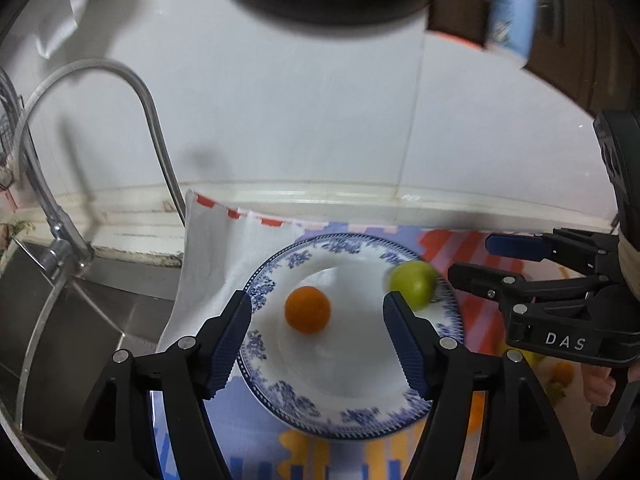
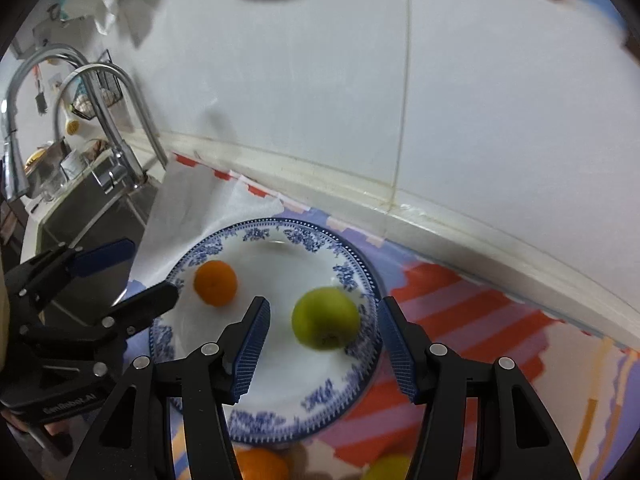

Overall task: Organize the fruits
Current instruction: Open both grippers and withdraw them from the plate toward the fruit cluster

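In the right wrist view, the right gripper (image 2: 322,340) fills the lower centre of the frame with its jaws spread wide and nothing clamped between them; the green fruit (image 2: 325,318) sits in the gap just ahead of the fingertips, blurred, lying on the right-hand part of the blue-patterned plate (image 2: 280,420) and close to its rim. Whether either pad touches the fruit cannot be told, but there is plate showing on both sides of it. The fruit is nearly round, so it has no long axis that matters; its stem dimple faces the camera. At the very bottom edge of this view, nearer than the plate, an orange fruit (image 2: 260,464) and a yellow-green fruit (image 2: 390,468) lie on the patterned cloth (image 2: 460,312), partly cut off. In the left wrist view the left gripper (image 1: 316,320) also stands open and empty at the lower centre, with the orange (image 1: 307,309) on the plate between and just beyond its fingertips, left of the plate's middle. So each gripper is lined up with its own fruit: the right is the nearer to the green one, the left to the orange. My reading is that both fruits are already set on the plate, and the loose ones behind the right gripper are next. Farther off, at the left, are the faucet (image 1: 120,80) and the steel sink (image 1: 60,320), and behind everything the white wall (image 1: 320,120).
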Tool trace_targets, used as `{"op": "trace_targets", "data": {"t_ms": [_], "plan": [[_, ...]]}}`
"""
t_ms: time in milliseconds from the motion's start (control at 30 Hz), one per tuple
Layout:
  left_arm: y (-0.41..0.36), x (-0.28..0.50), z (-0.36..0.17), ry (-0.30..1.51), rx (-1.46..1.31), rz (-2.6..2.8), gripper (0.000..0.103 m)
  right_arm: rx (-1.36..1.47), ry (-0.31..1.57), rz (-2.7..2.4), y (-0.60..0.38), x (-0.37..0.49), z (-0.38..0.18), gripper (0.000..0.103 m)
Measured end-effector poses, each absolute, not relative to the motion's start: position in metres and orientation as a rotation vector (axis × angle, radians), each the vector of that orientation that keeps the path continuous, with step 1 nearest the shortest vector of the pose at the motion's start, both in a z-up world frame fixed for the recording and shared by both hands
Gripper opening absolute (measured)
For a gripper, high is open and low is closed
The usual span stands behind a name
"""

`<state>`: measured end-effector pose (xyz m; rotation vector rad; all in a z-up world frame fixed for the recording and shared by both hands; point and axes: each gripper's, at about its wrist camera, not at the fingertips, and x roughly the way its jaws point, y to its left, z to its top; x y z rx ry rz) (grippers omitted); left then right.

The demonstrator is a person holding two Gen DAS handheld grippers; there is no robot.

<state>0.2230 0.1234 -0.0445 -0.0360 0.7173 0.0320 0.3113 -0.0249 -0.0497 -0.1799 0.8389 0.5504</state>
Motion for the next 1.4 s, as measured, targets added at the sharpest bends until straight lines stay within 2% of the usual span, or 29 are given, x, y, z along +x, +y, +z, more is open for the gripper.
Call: {"op": "trace_targets", "data": {"t_ms": [67, 133, 333, 400, 600, 700, 1000, 1400], "plan": [[0.117, 0.209, -0.035, 0.686, -0.032, 0.028, 0.071, -0.177, 0.807, 0.543, -0.032, 0.296, -0.041, 0.057], [0.112, 0.197, -0.026, 0.655, -0.036, 0.023, 0.072, -0.178, 0.775, 0.535, -0.039, 0.279, -0.032, 0.063], [0.096, 0.163, 0.0, 0.585, -0.039, 0.01, 0.078, -0.177, 0.689, 0.507, -0.057, 0.237, -0.008, 0.065], [0.09, 0.151, 0.006, 0.559, -0.027, 0.016, 0.079, -0.165, 0.662, 0.489, -0.065, 0.224, 0.0, 0.07], [0.071, 0.111, 0.02, 0.486, -0.01, 0.028, 0.085, -0.154, 0.577, 0.417, -0.089, 0.184, 0.017, 0.077], [0.062, 0.093, 0.021, 0.451, 0.006, 0.039, 0.089, -0.138, 0.56, 0.385, -0.103, 0.166, 0.019, 0.077], [0.042, 0.061, 0.015, 0.437, 0.049, 0.042, 0.089, -0.118, 0.521, 0.299, -0.133, 0.123, 0.016, 0.077], [0.025, 0.045, -0.007, 0.455, 0.093, 0.021, 0.089, -0.106, 0.559, 0.225, -0.157, 0.093, -0.007, 0.077]]}}
